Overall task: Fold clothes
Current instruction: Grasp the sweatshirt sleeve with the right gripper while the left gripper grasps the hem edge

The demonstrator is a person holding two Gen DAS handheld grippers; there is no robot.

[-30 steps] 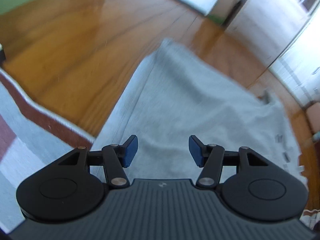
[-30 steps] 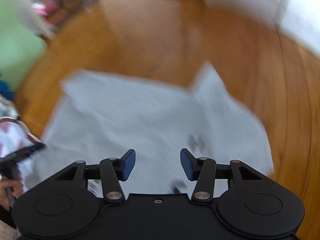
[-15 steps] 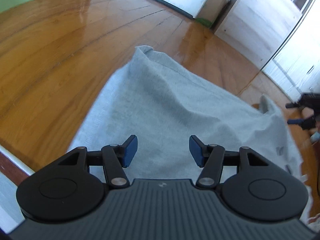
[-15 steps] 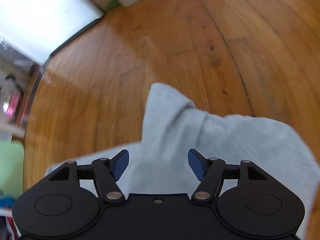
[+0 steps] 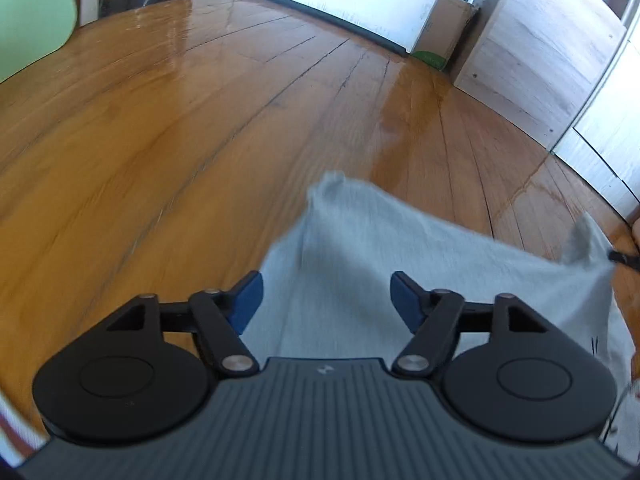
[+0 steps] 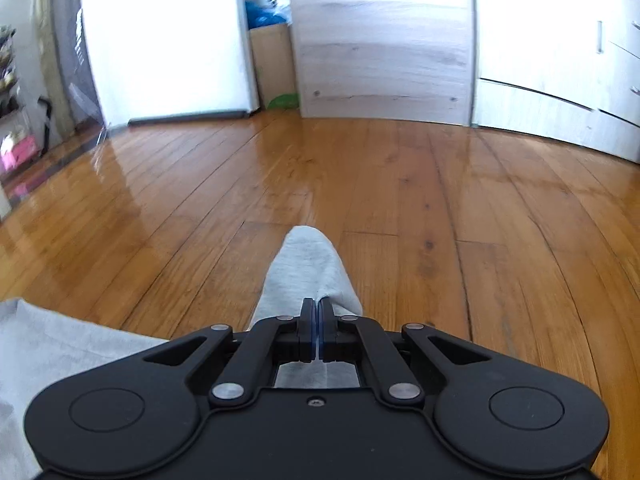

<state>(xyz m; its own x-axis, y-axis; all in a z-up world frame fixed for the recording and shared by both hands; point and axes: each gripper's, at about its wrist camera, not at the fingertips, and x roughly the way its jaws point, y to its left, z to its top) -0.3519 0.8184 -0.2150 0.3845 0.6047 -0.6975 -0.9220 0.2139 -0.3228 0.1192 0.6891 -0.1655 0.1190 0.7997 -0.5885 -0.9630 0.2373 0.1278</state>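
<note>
A light grey garment (image 5: 360,248) lies spread on the wooden floor. In the left wrist view my left gripper (image 5: 326,294) hovers open over its near edge, blue pads wide apart with cloth between and below them. A raised corner of the garment (image 5: 580,240) stands at the far right, where the dark tip of the other gripper shows. In the right wrist view my right gripper (image 6: 318,310) is shut on a sleeve-like end of the grey garment (image 6: 308,264), which pokes out past the fingertips. More of the cloth (image 6: 48,344) lies at the lower left.
Glossy wooden floor (image 5: 200,120) stretches ahead. Pale wooden cabinets (image 6: 380,40) and white drawers (image 6: 560,88) line the far wall. A cardboard box (image 5: 440,28) stands by the wall. A green surface (image 5: 28,16) is at the far left, and a striped rug edge (image 5: 12,440) at the lower left.
My right gripper has closed on the garment's end, having been open half a second ago. Both grippers have dropped low towards the garment's far edge, so the views now look along the floor.
</note>
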